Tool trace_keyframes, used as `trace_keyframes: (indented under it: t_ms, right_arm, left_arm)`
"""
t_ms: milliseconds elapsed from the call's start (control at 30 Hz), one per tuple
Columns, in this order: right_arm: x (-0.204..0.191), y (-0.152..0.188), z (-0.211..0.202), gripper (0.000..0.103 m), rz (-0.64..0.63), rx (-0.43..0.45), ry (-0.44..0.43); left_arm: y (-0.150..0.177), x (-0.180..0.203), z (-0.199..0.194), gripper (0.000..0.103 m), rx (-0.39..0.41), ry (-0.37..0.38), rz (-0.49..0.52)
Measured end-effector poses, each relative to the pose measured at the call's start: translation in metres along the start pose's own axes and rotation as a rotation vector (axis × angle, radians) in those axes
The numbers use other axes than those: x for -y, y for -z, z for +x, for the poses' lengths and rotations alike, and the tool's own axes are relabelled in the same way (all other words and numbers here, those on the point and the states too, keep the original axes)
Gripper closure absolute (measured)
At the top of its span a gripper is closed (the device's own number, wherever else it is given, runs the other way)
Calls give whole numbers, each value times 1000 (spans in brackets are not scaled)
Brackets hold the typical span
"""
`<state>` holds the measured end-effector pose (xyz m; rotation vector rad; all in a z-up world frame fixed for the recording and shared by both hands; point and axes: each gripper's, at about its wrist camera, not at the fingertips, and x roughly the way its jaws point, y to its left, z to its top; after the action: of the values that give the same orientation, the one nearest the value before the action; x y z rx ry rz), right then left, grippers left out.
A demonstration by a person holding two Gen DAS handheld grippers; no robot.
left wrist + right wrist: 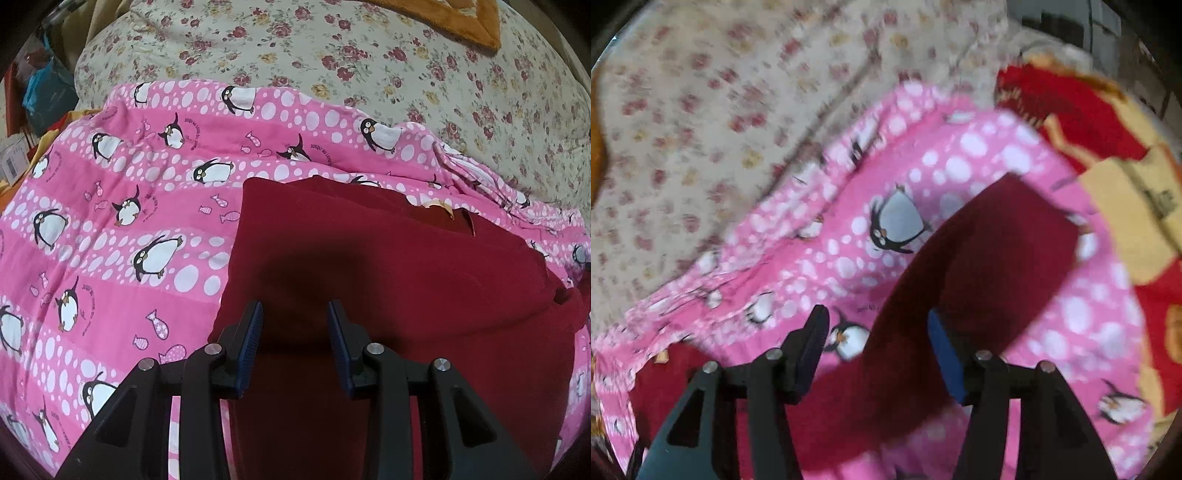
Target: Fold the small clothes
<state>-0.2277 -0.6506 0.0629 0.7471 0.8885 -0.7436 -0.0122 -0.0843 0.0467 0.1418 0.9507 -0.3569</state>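
Note:
A dark red garment (pixel 388 266) lies on a pink penguin-print blanket (pixel 110 206). A small yellow tag (pixel 443 206) shows at its far edge. My left gripper (pixel 295 314) is open just above the garment's near part and holds nothing. In the blurred right wrist view, a long sleeve or leg of the dark red garment (pixel 979 251) runs away across the pink blanket (pixel 820 266). My right gripper (pixel 877 328) is open above the near end of that strip, with the cloth between and below the fingers.
A cream floral bedspread (pixel 369 55) lies behind the blanket, with an orange cloth (pixel 461 18) at the top. A red and yellow patterned blanket (pixel 1115 155) is at the right of the right wrist view. Bags and a box (pixel 26 110) sit at far left.

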Motion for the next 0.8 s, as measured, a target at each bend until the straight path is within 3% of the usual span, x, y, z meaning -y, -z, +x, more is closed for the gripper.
trace_keyframes:
  t_ms: [33, 67, 100, 167, 233, 367, 467, 567, 700, 767, 800]
  right_arm:
    - [3, -1, 10, 47, 13, -9, 27]
    - [9, -1, 19, 68, 38, -15, 43]
    - [16, 0, 22, 98, 72, -9, 14]
    - [21, 0, 14, 96, 90, 14, -50]
    - [10, 1, -6, 96, 10, 59, -94]
    - [-45, 9, -73, 97, -194, 160, -239]
    - [-99, 22, -104, 97, -309, 166, -389]
    - [-169, 54, -117, 97, -439, 140, -528]
    - [-262, 121, -109, 97, -617, 72, -681]
    - [-296, 163, -92, 95, -692, 27, -690]
    - [-310, 182, -79, 84, -726, -7, -680]
  left_arm:
    - [-1, 0, 1, 88, 2, -2, 1]
    - [-1, -2, 1, 88, 3, -4, -2]
    - [-2, -3, 1, 88, 2, -4, -7]
    - [-4, -7, 2, 88, -1, 2, -25]
    - [-6, -11, 1, 88, 0, 6, -48]
    - [-9, -19, -2, 88, 10, 26, -99]
    - [-10, -27, -6, 88, 19, 52, -146]
    - [-11, -34, -8, 88, 25, 61, -174]
    - [-11, -41, -6, 88, 26, 91, -198]
    - [-12, -43, -4, 88, 21, 97, -203]
    - [-12, -43, -3, 88, 18, 100, -207]
